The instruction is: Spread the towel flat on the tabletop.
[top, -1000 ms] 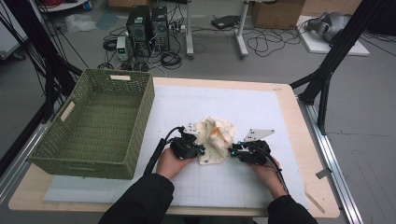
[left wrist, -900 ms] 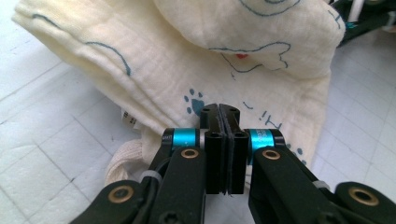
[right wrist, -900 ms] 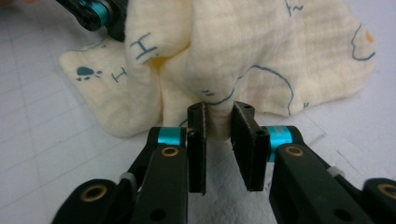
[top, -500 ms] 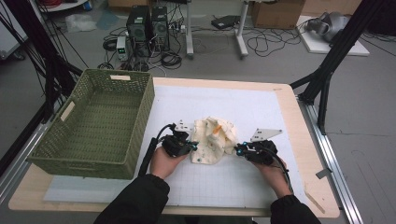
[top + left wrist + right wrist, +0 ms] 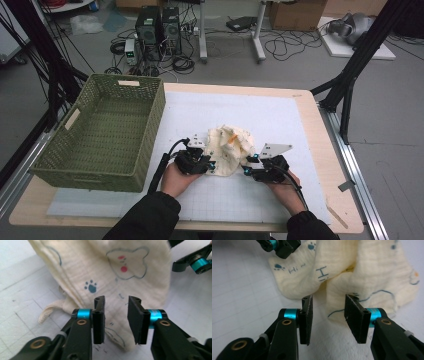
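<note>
A crumpled cream cloth (image 5: 230, 146) with blue bear outlines, paw prints and "Hi" lettering lies on the white gridded mat (image 5: 290, 120). My left gripper (image 5: 212, 165) sits at its left edge, my right gripper (image 5: 247, 169) at its lower right. In the left gripper view the left gripper (image 5: 116, 300) has its jaws apart over the cloth (image 5: 110, 270); they have just been opening, and the pads do not press the fabric. In the right gripper view the right gripper (image 5: 329, 298) has also just been opening. A fold of cloth (image 5: 362, 272) lies between its pads, untouched.
An empty green woven basket (image 5: 100, 130) stands at the left of the table, close to my left forearm. The mat runs to the wooden table edge (image 5: 320, 150) on the right. Computers and cables lie on the floor beyond the far edge.
The right gripper has come back in toward the cloth after drifting outward. The left hand has hardly moved. The cloth heap has settled into a slightly different shape.
</note>
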